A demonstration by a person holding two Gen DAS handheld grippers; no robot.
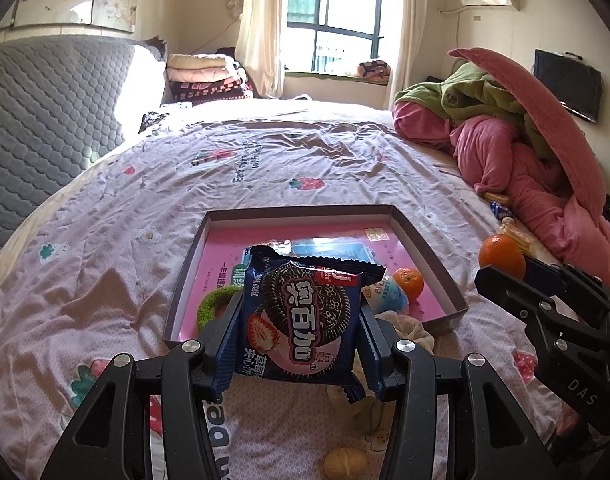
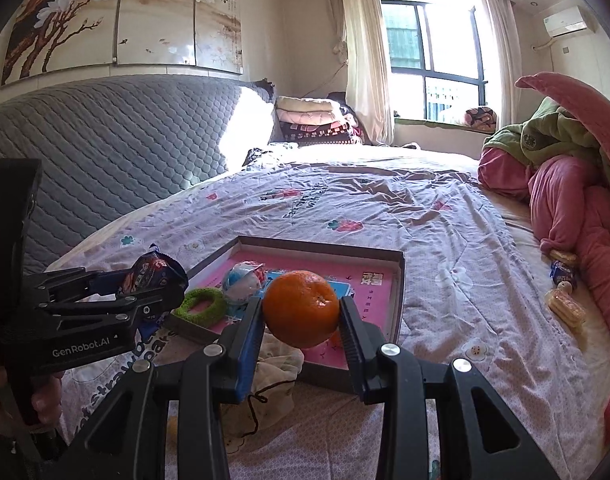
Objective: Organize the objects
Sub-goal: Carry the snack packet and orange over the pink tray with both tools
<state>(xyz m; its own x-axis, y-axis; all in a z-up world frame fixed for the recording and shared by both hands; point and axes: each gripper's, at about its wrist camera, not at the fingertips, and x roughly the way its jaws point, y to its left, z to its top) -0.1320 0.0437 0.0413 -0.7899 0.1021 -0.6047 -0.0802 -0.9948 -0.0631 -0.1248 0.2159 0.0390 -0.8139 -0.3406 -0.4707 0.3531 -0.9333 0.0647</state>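
Two grippers over tray (image 1: 425, 240), L gripper (image 1: 301, 344) clamping cookie pack (image 1: 301, 316), R gripper (image 2: 301, 320) clamping orange (image 2: 301, 308)

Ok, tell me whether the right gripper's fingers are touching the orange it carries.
Touching. The right wrist view shows the right gripper with both pads pressed against the sides of the orange, which hangs lifted above the box.
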